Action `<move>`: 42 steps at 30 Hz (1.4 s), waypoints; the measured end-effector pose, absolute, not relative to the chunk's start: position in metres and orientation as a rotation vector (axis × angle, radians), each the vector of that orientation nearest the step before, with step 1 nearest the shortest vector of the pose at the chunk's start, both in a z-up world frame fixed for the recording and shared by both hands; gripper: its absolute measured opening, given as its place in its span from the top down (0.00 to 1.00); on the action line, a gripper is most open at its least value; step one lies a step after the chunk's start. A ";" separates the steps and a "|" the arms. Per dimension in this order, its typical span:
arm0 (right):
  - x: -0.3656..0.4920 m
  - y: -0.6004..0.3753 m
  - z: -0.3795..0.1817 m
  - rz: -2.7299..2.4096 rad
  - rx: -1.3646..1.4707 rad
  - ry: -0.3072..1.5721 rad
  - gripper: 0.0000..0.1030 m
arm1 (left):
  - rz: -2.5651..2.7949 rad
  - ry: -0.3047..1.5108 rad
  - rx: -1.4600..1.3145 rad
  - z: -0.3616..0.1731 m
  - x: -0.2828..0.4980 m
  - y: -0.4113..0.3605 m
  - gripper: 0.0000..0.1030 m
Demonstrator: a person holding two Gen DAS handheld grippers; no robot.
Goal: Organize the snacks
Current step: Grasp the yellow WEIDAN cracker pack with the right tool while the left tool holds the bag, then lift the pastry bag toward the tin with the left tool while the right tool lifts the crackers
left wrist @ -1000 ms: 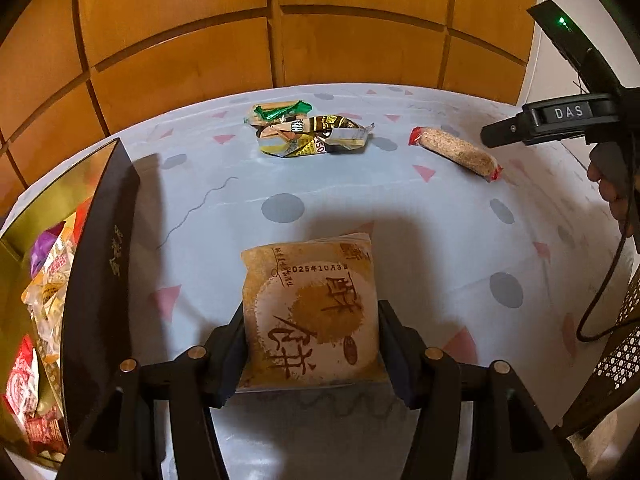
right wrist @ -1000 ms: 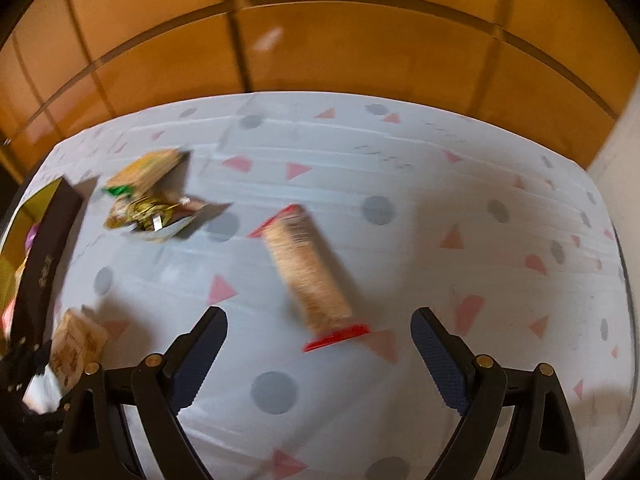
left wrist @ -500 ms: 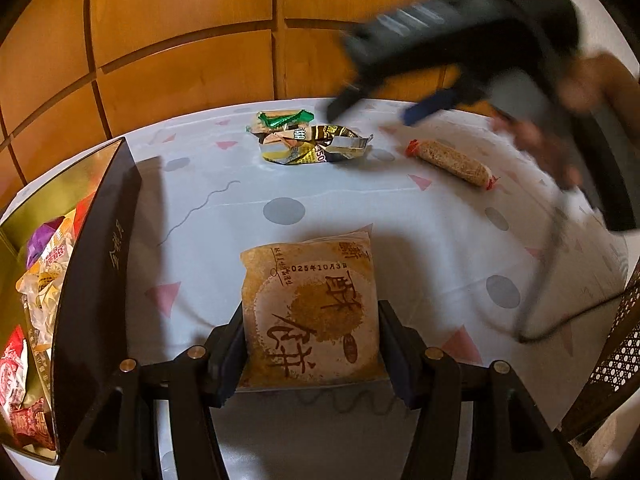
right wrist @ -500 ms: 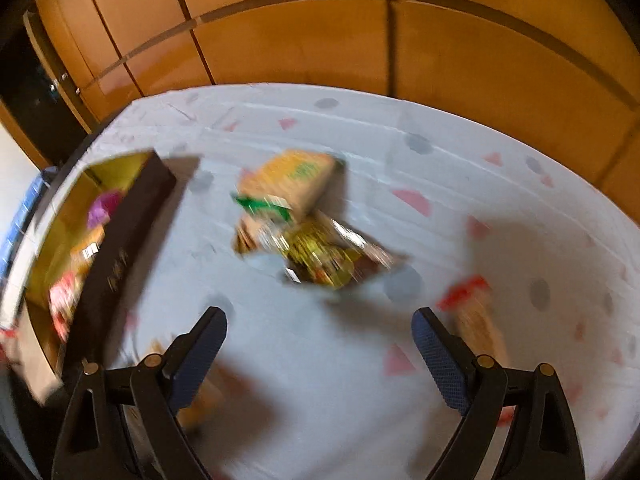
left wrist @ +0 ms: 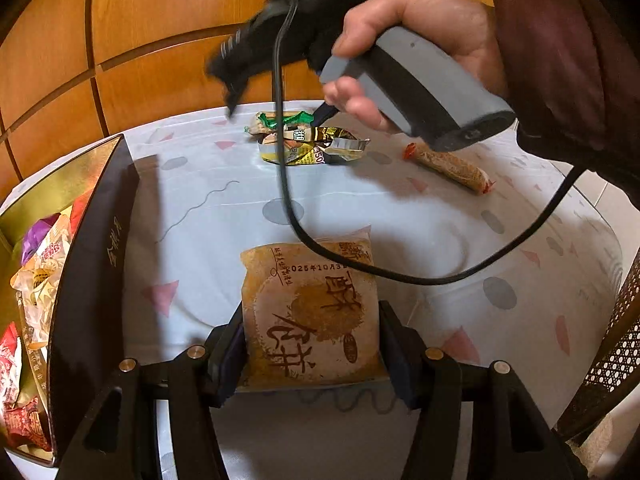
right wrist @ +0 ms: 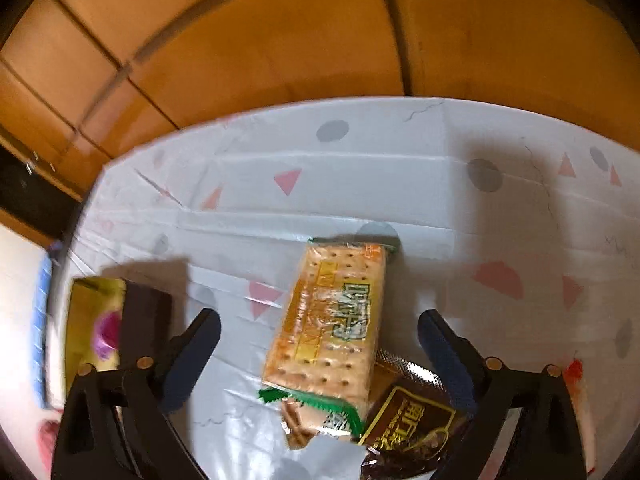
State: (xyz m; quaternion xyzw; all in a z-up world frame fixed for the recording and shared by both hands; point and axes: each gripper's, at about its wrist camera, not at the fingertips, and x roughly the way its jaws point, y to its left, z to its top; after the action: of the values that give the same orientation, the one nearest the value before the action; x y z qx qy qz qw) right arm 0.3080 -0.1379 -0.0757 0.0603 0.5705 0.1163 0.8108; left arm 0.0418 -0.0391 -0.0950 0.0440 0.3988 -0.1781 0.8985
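My left gripper [left wrist: 310, 336] is shut on a brown square pastry packet [left wrist: 310, 308], held just above the table. My right gripper [right wrist: 320, 344] is open, its jaws on either side of an orange cracker pack with green ends [right wrist: 330, 328], which lies on top of a brown-gold sachet [right wrist: 408, 424]. In the left wrist view the right gripper [left wrist: 280, 48], held by a hand, hovers over that same small pile [left wrist: 308, 142] at the far side. A long red-ended snack bar [left wrist: 448, 166] lies to the right. The dark box with gold lining [left wrist: 96, 264] holds several snacks at the left.
The round table has a white cloth with grey dots and pink triangles [left wrist: 400, 216]. A black cable [left wrist: 288, 208] from the right gripper hangs across the left wrist view. Wooden panels [left wrist: 160, 40] stand behind. A woven chair [left wrist: 612, 352] is at the right edge.
The right gripper has swung left from the red-ended bar to over the cracker pile, still open. The left gripper keeps hold of the pastry packet and has barely moved.
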 end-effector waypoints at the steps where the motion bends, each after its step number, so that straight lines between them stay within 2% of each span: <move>1: 0.307 -0.133 -0.079 0.242 0.076 1.245 0.39 | -0.370 0.826 0.089 -0.095 0.042 -0.039 0.42; 2: 0.306 -0.133 -0.081 0.249 0.065 1.261 0.48 | -0.370 0.826 0.087 -0.095 0.042 -0.039 0.42; 3: 0.301 -0.135 -0.081 0.258 0.061 1.260 0.52 | -0.370 0.826 0.086 -0.095 0.042 -0.038 0.42; 13: 0.229 -0.190 -0.079 0.296 0.010 1.311 0.52 | -0.356 0.843 0.084 -0.096 0.046 -0.040 0.42; 16: 0.218 -0.207 -0.087 0.271 0.031 1.352 0.45 | -0.353 0.852 0.078 -0.095 0.048 -0.040 0.42; 19: 0.210 -0.212 -0.088 0.282 0.044 1.341 0.23 | -0.350 0.856 0.079 -0.095 0.049 -0.040 0.42; 20: 0.210 -0.213 -0.087 0.270 0.044 1.335 0.08 | -0.350 0.857 0.079 -0.095 0.049 -0.040 0.42; 29: 0.226 -0.191 -0.068 0.230 -0.164 1.209 0.06 | -0.345 0.860 0.082 -0.095 0.050 -0.041 0.42; 31: 0.231 -0.181 -0.082 0.237 -0.196 1.252 0.13 | -0.347 0.859 0.081 -0.095 0.051 -0.041 0.42; 32: 0.232 -0.178 -0.089 0.237 -0.217 1.270 0.42 | -0.347 0.857 0.081 -0.095 0.050 -0.041 0.42; 33: 0.233 -0.175 -0.096 0.227 -0.226 1.288 0.55 | -0.346 0.855 0.082 -0.095 0.050 -0.041 0.42; 42: 0.223 -0.188 -0.094 0.218 -0.197 1.219 0.55 | -0.335 0.863 0.086 -0.094 0.048 -0.043 0.42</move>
State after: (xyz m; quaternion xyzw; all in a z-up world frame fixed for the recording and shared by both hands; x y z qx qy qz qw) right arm 0.2231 -0.1879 -0.0945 -0.0921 0.5702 0.1018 0.8099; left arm 0.0484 -0.0431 -0.0941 0.0416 0.4163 -0.1614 0.8938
